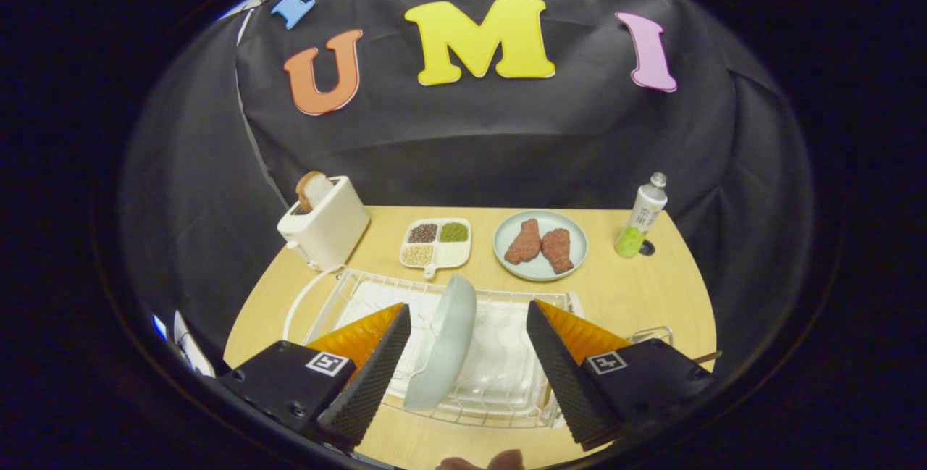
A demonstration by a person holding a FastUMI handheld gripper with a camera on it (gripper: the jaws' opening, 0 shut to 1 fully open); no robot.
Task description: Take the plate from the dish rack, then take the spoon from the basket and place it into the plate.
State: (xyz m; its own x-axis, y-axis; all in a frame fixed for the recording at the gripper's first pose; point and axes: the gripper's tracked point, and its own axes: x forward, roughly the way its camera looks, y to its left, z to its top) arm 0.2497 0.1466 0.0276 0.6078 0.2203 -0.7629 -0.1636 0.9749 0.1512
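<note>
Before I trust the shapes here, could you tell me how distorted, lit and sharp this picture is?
Gripper view: strong fisheye bend, so the table edge curves; lighting even and soft, no harsh glare on the plate standing in the dish rack; focus fair throughout; open gripper fingers flank the plate without touching it.

Plate [443, 343] upright between spread tool [467, 368] fingers; gaps both sides.

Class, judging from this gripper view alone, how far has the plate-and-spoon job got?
Done: nothing yet. The plate stands on edge in the dish rack. In hand: the gripper is open, fingers either side of the plate, not touching. Left: lift the plate out, then fetch the spoon from the basket beyond the right finger.
</note>
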